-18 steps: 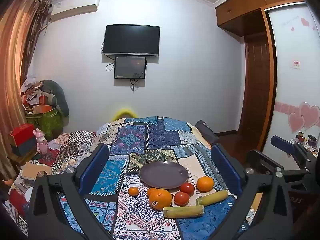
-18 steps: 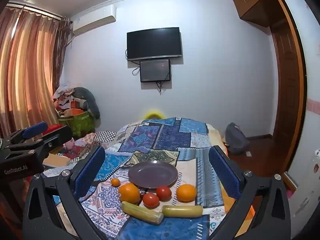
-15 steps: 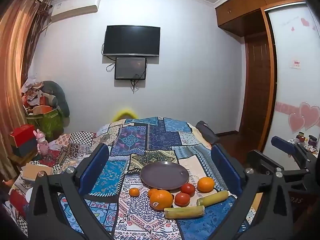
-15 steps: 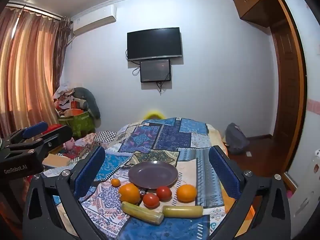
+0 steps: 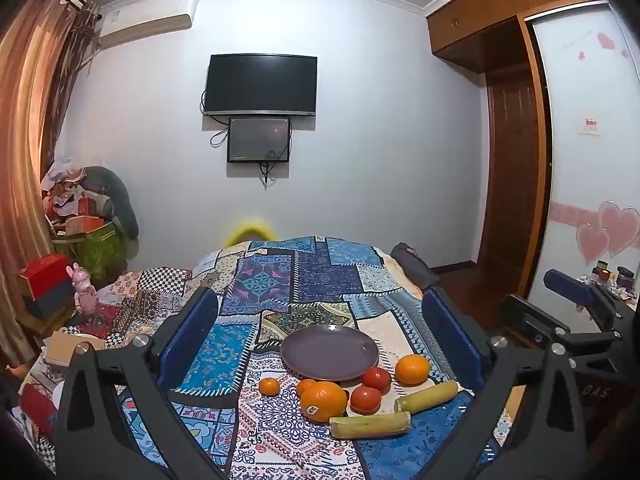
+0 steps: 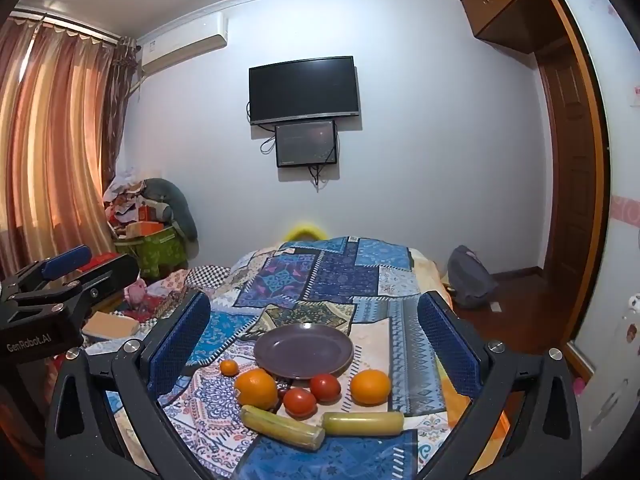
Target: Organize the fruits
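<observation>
An empty purple plate (image 5: 330, 353) (image 6: 304, 351) lies on the patchwork cloth. In front of it lie a large orange (image 5: 323, 401) (image 6: 256, 389), a second orange (image 5: 412, 369) (image 6: 370, 387), two tomatoes (image 5: 365, 399) (image 6: 300, 401), small mandarins (image 5: 269, 386) (image 6: 229, 367) and two yellow-green stalk pieces (image 5: 370, 425) (image 6: 362, 423). My left gripper (image 5: 320, 344) is open and empty, held above and short of the fruit. My right gripper (image 6: 314, 340) is open and empty likewise. Each gripper shows at the edge of the other's view.
The patchwork cloth (image 5: 304, 280) covers a bed or table that runs toward the far wall. Clutter, boxes and a pink toy (image 5: 82, 288) stand at the left. A dark bag (image 6: 472, 280) lies on the floor at the right by the wardrobe.
</observation>
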{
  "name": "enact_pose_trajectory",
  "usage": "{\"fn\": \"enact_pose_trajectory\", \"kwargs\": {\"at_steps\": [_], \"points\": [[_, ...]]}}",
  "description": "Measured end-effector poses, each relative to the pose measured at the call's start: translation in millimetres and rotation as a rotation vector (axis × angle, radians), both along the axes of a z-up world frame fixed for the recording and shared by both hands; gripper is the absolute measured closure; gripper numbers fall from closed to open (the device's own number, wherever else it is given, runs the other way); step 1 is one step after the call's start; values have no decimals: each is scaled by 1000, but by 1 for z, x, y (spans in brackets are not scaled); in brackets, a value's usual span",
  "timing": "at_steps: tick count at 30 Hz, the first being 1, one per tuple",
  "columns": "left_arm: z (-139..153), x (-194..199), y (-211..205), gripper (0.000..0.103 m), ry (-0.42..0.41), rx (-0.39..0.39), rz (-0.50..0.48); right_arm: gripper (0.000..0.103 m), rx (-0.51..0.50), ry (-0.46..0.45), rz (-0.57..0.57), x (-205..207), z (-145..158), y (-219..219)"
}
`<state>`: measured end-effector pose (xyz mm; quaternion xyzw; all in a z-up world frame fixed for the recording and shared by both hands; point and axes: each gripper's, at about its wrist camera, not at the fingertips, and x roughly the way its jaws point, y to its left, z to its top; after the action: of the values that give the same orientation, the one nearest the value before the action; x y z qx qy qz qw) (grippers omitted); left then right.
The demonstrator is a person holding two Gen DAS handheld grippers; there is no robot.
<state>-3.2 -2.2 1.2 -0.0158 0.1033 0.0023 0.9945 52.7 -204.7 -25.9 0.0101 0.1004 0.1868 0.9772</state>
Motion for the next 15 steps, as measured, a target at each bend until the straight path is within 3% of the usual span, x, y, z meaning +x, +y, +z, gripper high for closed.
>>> {"fn": "enact_pose_trajectory", "kwargs": {"at_steps": [15], "points": [[-4, 2, 2, 0, 9, -6, -3, 0, -1, 0, -2, -1, 0, -1]]}}
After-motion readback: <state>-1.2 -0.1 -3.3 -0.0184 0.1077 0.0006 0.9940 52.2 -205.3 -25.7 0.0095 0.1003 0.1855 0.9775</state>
